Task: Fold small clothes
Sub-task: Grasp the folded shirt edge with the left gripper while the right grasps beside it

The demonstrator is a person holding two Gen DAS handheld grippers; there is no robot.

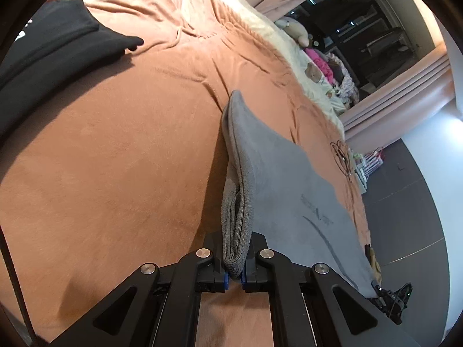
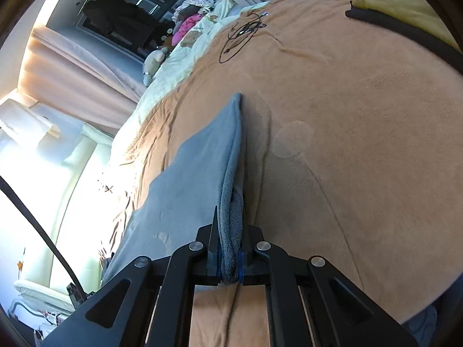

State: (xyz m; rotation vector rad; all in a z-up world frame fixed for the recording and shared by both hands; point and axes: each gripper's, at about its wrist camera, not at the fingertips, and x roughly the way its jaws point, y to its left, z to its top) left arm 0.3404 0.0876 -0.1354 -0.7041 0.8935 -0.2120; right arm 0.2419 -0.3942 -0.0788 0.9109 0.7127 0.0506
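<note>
A small grey garment (image 1: 286,179) lies on the orange bedspread (image 1: 115,159), its near edge lifted off the bed. My left gripper (image 1: 235,271) is shut on the ribbed grey hem at one corner, the fabric bunched between the blue pads. In the right wrist view the same grey garment (image 2: 196,173) stretches away to the left. My right gripper (image 2: 230,269) is shut on the hem at the other corner. The far edge of the garment still rests on the orange bedspread (image 2: 347,144).
A black garment (image 1: 49,57) lies on the bed at the upper left. A coiled black cable (image 2: 243,33) sits on the spread beyond the grey piece, and a yellow and black item (image 2: 405,8) lies at the far right. Pillows and soft toys (image 1: 298,30) line the bed's far side.
</note>
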